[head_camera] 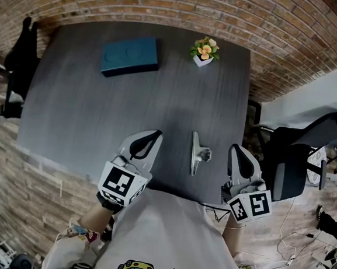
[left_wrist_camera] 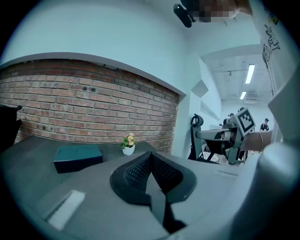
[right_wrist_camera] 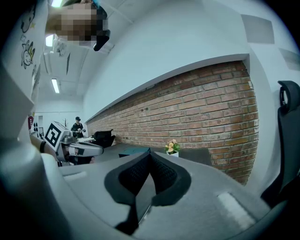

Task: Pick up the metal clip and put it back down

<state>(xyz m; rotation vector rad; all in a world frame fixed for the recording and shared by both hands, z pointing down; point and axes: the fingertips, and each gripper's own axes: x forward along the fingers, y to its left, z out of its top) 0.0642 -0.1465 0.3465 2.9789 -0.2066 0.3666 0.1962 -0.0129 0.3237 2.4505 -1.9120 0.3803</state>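
Head view: the metal clip [head_camera: 197, 153] lies on the dark table [head_camera: 88, 112] close to its near edge, long side running near to far.
Clip position: between the two grippers, touching neither.
Left gripper [head_camera: 149, 141]: at the near edge, left of the clip; jaws closed on each other, nothing between them in the left gripper view.
Right gripper [head_camera: 240, 158]: at the near edge, right of the clip; jaws likewise closed and empty in the right gripper view.
Gripper height: both point toward the far wall. Whether they rest on the table or hang just above it cannot be told.
Other items: teal box [head_camera: 130, 55] at far left and small flower pot [head_camera: 204, 50] at far centre, both well apart from the clip.
Step in hand: judged as the start of the task; pick-up not yet begun, clip untouched.
Next move calls for: one gripper to open its jaws, swing inward over the clip, and close on its raised middle part.
Risk: the clip lies low on the surface, so a shallow approach could push it aside without gripping it.
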